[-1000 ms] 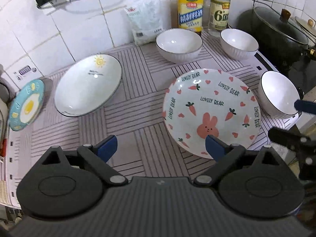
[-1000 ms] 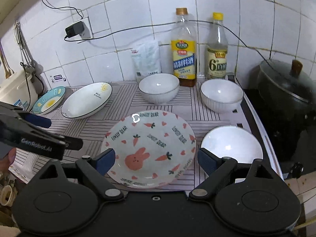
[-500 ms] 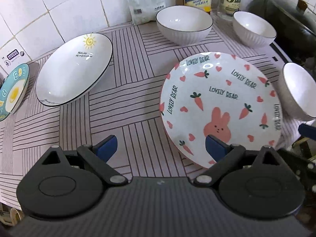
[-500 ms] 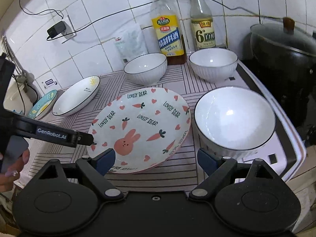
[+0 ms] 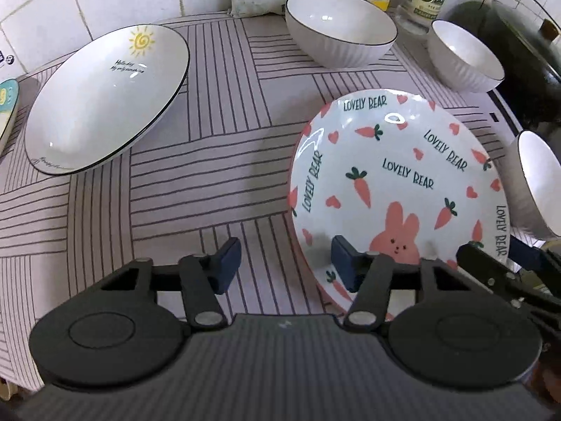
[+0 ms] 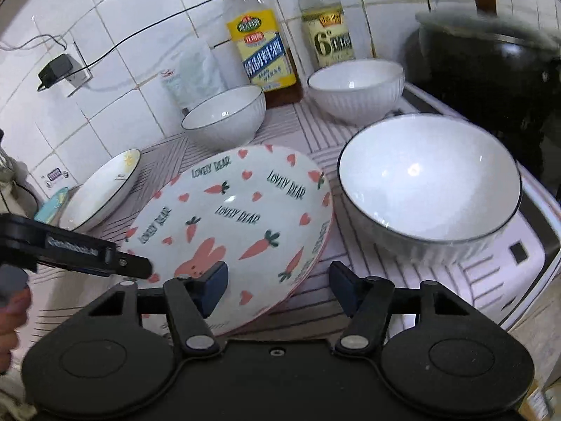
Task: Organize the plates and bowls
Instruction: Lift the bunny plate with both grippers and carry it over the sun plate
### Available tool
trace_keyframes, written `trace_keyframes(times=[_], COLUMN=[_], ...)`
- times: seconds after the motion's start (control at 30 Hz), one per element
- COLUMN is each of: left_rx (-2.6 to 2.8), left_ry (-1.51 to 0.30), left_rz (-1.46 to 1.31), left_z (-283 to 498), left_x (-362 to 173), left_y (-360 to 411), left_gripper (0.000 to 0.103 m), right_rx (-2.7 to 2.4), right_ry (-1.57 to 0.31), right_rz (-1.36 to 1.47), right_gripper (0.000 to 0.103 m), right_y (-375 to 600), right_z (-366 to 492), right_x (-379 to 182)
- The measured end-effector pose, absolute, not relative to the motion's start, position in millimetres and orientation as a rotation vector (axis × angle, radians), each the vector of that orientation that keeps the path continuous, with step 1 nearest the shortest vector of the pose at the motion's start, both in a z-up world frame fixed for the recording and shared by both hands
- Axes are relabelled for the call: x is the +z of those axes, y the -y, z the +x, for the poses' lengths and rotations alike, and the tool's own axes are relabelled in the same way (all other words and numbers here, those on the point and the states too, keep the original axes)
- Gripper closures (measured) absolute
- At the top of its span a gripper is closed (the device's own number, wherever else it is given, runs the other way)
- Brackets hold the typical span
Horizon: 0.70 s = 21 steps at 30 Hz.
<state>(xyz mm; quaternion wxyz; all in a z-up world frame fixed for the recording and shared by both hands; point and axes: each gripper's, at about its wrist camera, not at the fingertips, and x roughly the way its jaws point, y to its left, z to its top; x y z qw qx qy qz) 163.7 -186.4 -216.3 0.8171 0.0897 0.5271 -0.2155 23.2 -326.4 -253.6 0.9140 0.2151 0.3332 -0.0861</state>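
A carrot-and-rabbit "Lovely Bear" plate (image 5: 396, 182) (image 6: 242, 224) lies on the striped mat. My left gripper (image 5: 285, 263) is open, its right finger over the plate's near left rim. My right gripper (image 6: 278, 282) is open, low at the plate's near right edge, left finger over the plate. A white bowl (image 6: 427, 182) (image 5: 538, 182) stands just right of the plate. Two more white bowls (image 5: 340, 38) (image 5: 463, 58) stand at the back. A white sun plate (image 5: 105, 98) and a blue egg plate (image 5: 5, 108) lie at left.
Two bottles (image 6: 261, 45) (image 6: 326, 28) and a white packet (image 6: 194, 73) stand against the tiled wall. A black lidded pot (image 6: 491, 66) sits on the stove at right. A plug and cable (image 6: 56, 68) hang on the wall. The counter's front edge is close below me.
Both grippers have moved forward and down toward the rabbit plate. Each now has one finger over the plate's near rim. Nothing on the mat has moved.
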Motion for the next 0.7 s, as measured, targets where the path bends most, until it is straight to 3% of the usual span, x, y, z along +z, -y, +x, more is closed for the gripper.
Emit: trace_keyframes(times=[0.1, 0.27, 0.7], left_rx=[-0.489, -0.512, -0.466], left_ry=[-1.111, -1.096, -1.152], left_rz=[0.198, 0.225, 0.200], left_z=[163.5, 161.9, 169.2], left_x=[-216.2, -217.4, -216.7], left_y=[190.1, 199.0, 206.0], left_gripper=[0.065, 0.071, 0.072], right_rx=[-0.159, -0.177, -0.110], right_ry=[-0.692, -0.700, -0.750], right_rz=[0.432, 0.455, 0.525], right_gripper=[0.047, 0.071, 0.078], right_y=[327.3, 332.5, 348.2], right_z=[26.5, 29.9, 32.1], right_x=[-255.5, -259.0, -257.6])
